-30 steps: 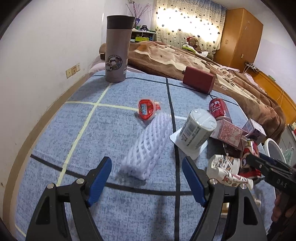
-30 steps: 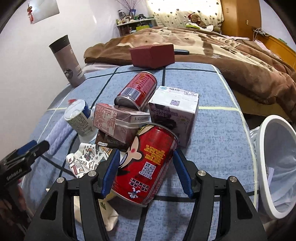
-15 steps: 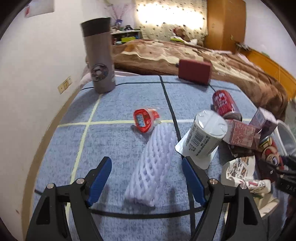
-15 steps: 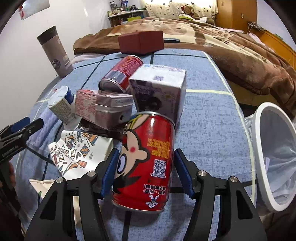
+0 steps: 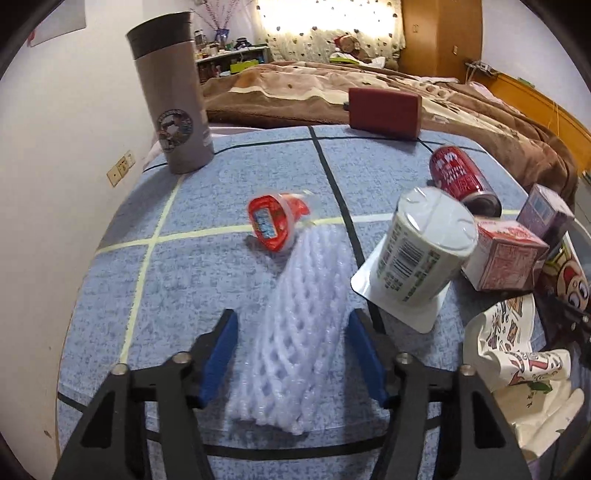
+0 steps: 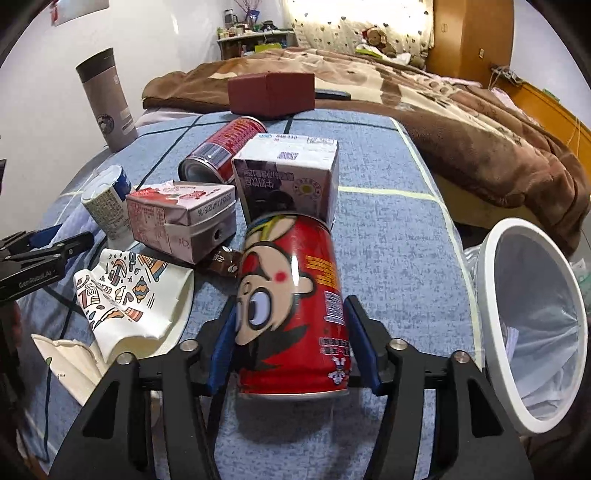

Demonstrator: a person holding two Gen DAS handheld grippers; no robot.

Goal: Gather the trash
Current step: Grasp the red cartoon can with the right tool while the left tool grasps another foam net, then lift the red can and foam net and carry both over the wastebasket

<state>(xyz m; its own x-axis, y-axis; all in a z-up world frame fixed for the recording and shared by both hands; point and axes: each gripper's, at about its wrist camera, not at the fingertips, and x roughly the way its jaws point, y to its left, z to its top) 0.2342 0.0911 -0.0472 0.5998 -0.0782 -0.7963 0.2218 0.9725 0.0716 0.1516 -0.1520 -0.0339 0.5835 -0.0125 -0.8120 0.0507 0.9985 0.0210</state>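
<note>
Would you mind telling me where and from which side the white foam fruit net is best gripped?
Grip the white foam net across its width near the close end, coming in along its length from the near side. It lies flat and elongated, pointing away, and the left tool already straddles that end with jaws open. The foam looks soft, so it should compress.

This is a bedroom in a home. A bed (image 6: pixel 424 107) with a rumpled brown blanket (image 5: pixel 369 79) fills the middle of the room. Beyond the bed, a curtain (image 5: pixel 325 29) printed with small hearts glows with daylight, and a teddy bear (image 6: pixel 376 37) sits at the bed's far end. A tall wooden wardrobe (image 5: pixel 439 37) stands to the right of the bed, and a cluttered shelf (image 6: pixel 255 38) to its left.
</note>
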